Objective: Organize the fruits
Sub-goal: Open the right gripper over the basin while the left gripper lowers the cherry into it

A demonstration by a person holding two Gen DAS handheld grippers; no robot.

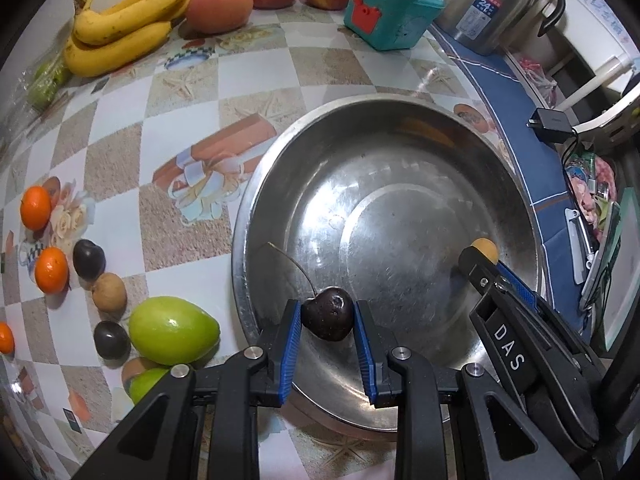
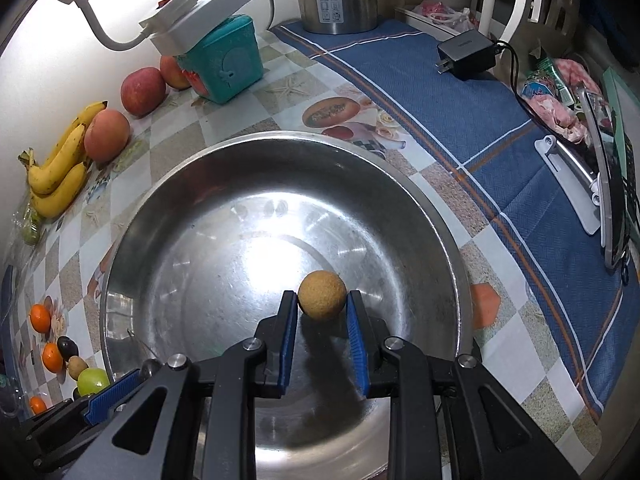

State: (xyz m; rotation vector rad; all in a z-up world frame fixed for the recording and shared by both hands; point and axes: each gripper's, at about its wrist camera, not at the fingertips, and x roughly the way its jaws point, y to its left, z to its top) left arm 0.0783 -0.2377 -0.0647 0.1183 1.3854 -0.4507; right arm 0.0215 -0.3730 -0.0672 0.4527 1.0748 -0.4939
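Two small fruits are held above the wide stainless-steel bowl (image 2: 420,200).

A dark stemmed cherry (image 1: 328,318) is clamped in the left gripper (image 1: 327,320) over the near-left wall; a tan round longan (image 2: 322,296) is pinched by the right gripper (image 2: 322,306), nearer the bowl's centre.

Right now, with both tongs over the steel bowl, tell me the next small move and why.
Probably open the left tongs and drop the dark cherry into the steel bowl. It is pinched over the bowl, which holds no loose fruit yet. The right tongs could then release the tan round fruit.
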